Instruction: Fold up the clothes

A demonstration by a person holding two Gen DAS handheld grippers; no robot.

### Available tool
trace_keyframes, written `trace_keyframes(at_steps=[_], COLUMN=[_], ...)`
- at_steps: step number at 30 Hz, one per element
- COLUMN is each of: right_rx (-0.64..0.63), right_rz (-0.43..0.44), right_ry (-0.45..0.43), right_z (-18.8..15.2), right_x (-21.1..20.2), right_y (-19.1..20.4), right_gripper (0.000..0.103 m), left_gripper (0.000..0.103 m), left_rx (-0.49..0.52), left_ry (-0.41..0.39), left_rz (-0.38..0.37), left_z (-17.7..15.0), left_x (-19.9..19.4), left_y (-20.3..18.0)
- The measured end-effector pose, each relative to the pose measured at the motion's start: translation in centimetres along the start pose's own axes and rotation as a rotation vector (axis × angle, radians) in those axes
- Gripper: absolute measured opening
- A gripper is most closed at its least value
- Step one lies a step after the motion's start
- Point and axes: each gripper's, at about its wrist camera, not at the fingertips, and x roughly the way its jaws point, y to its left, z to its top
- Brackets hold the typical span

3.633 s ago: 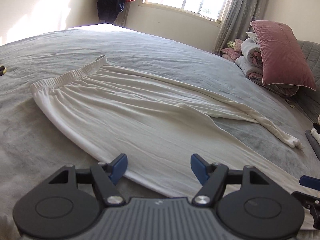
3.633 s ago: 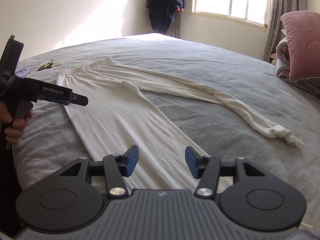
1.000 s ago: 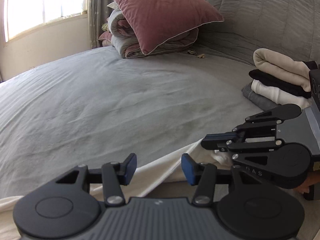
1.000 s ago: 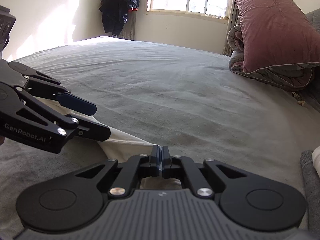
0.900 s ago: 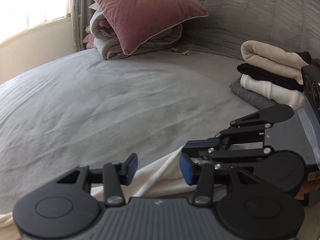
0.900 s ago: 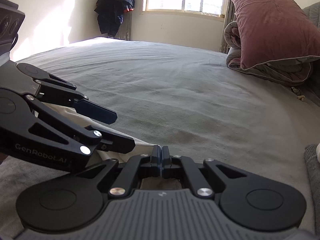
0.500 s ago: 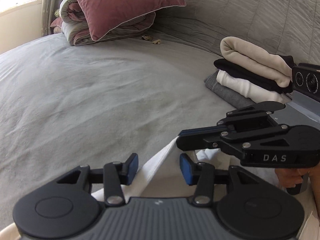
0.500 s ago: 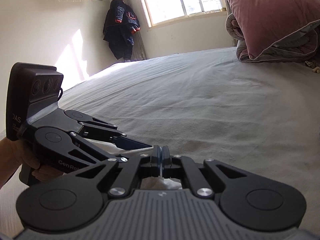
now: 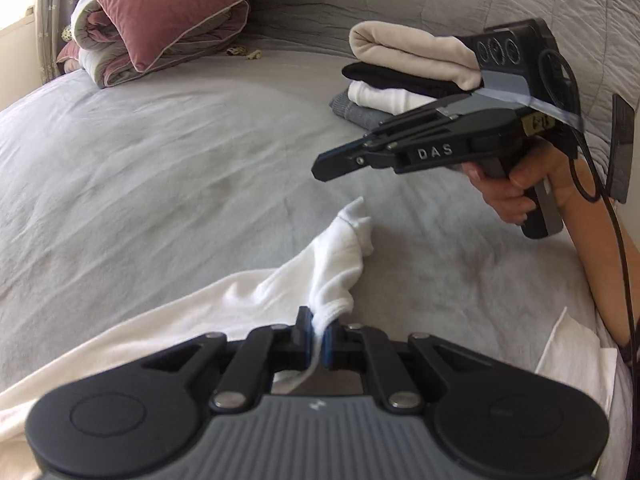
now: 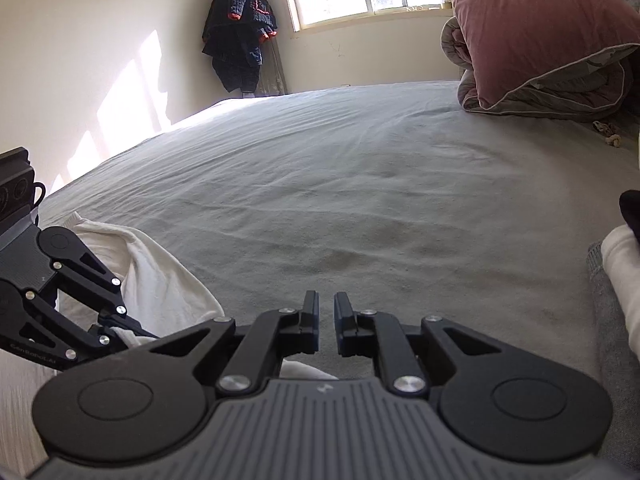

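On bed; L gripper clamped on white garment; R gripper ajar, empty

— What's at the right tool?
— Jaws just eased apart, nothing between them, bare bed ahead.
— And beside it?
— To its left, the left tool pinches white cloth.
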Motion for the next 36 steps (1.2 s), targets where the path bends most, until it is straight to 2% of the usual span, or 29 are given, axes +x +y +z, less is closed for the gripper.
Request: trace_keyframes(at_steps=[1, 3, 4, 5, 6, 7, 9, 11, 13, 16, 18, 24, 25, 27, 32, 36], right_rx=[-0.004, -0.016, -0.025, -0.043, -0.062, -0.073, -0.094, -0.112, -0.181, -0.249, -0.239, -0.241, -0.242, -0.245, -0.253, -0.216], right_rz=[0.002, 0.019, 0.027, 0.030, 0.034, 0.041, 0.056, 0.098, 0.127, 0.142, 0.133, 0.158, 0.160, 0.162, 0.116, 0.040], right_ry=[0.016, 0.048, 0.064, 0.078, 0.091, 0.091, 0.091, 0.100, 0.127, 0.168, 0.176, 0.184, 0.187, 0.190, 0.147, 0.078], right_z=[-0.2, -0.6, -0.8, -1.0, -1.2, -1.4, -1.6, -1.8, -2.3, -3.0, -3.1, -3.5, -3.5, -3.4, -2.8, -1.9], right_x=[0.1, 0.0, 0.0, -0.1, -0.1, -0.3, -0.5, -0.7, -0.8, -0.6, -0.5, -0.9, -0.9, -0.9, -1.5, -2.0], right_y=[-0.1, -0.4, -0.5, -0.5, -0.5, -0.5, -0.5, -0.3, 0.7, 1.5, 1.1, 0.7, 0.8, 0.9, 1.1, 0.4], right_gripper=[0.014, 0.014, 0.016, 0.019, 0.026, 0.036, 0.038, 0.038, 0.038, 0.036, 0.029, 0.008, 0.007, 0.004, 0.002, 0.001], left_gripper=[0.006, 0.008, 0.013, 0.024, 0.034, 0.038, 0.044, 0.044, 0.044, 0.044, 0.043, 0.042, 0.038, 0.004, 0.001, 0.001], left_rx=[0.026, 0.033, 0.034, 0.021, 0.007, -0.007, -0.031, -0.063, -0.086, -0.075, -0.064, -0.036, -0.030, -0.025, -0.010, -0.039], left_ry=[0.012, 0.032, 0.042, 0.042, 0.028, 0.012, -0.027, -0.060, -0.069, -0.046, -0.018, 0.030, 0.028, 0.021, -0.024, -0.118], left_rz=[-0.003, -0.056, -0.085, -0.125, -0.153, -0.176, -0.163, -0.121, -0.059, 0.058, 0.100, 0.119, 0.120, 0.118, 0.167, 0.242], left_z=[-0.3, -0.4, -0.4, -0.3, -0.1, 0.0, 0.7, 1.4, 2.1, 2.7, 2.9, 2.6, 2.5, 2.5, 2.7, 3.8], left_x=[-0.1, -0.5, -0.8, -1.1, -1.4, -1.8, -2.0, -2.0, -1.3, 0.2, 1.1, 2.4, 2.5, 2.6, 2.6, 1.8], left_y=[-0.4, -0.4, -0.4, -0.2, 0.0, 0.2, 0.8, 1.4, 2.4, 3.6, 4.4, 5.3, 5.2, 4.8, 4.3, 4.8])
